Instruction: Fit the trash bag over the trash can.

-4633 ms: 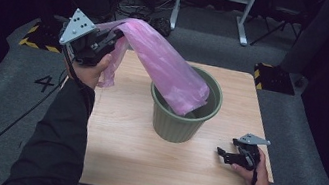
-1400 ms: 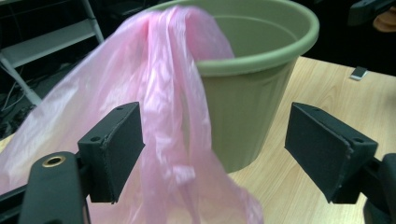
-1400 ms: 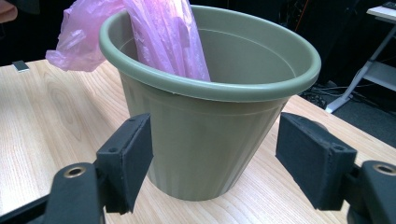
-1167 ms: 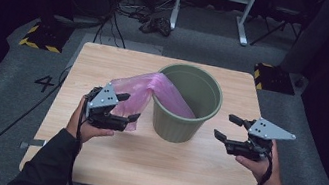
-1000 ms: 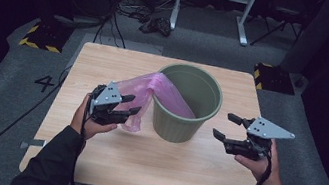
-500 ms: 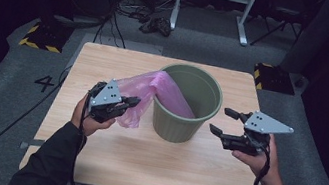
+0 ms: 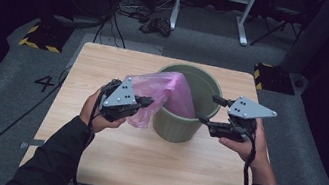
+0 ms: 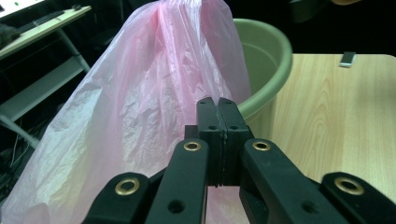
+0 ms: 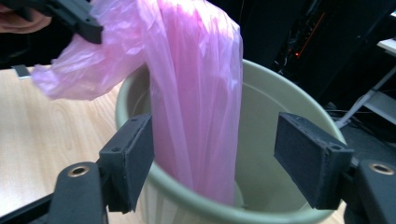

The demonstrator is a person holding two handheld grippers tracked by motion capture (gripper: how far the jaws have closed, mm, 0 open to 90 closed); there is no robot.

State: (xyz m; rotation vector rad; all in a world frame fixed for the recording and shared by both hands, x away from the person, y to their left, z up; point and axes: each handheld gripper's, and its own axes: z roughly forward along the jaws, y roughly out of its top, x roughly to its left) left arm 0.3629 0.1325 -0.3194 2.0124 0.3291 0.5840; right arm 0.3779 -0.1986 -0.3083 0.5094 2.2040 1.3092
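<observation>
A "4" is marked on the floor (image 7: 45, 83).

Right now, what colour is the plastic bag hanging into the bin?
Pink, translucent plastic bag; the bin is olive green. Clearest in the right gripper view.

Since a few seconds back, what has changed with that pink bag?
The left tool brought the pink plastic bag down beside the green bin, closed on its loose end and lifted slightly. The right tool, jaws open, moved up to the bin. The bin stayed put.
</observation>
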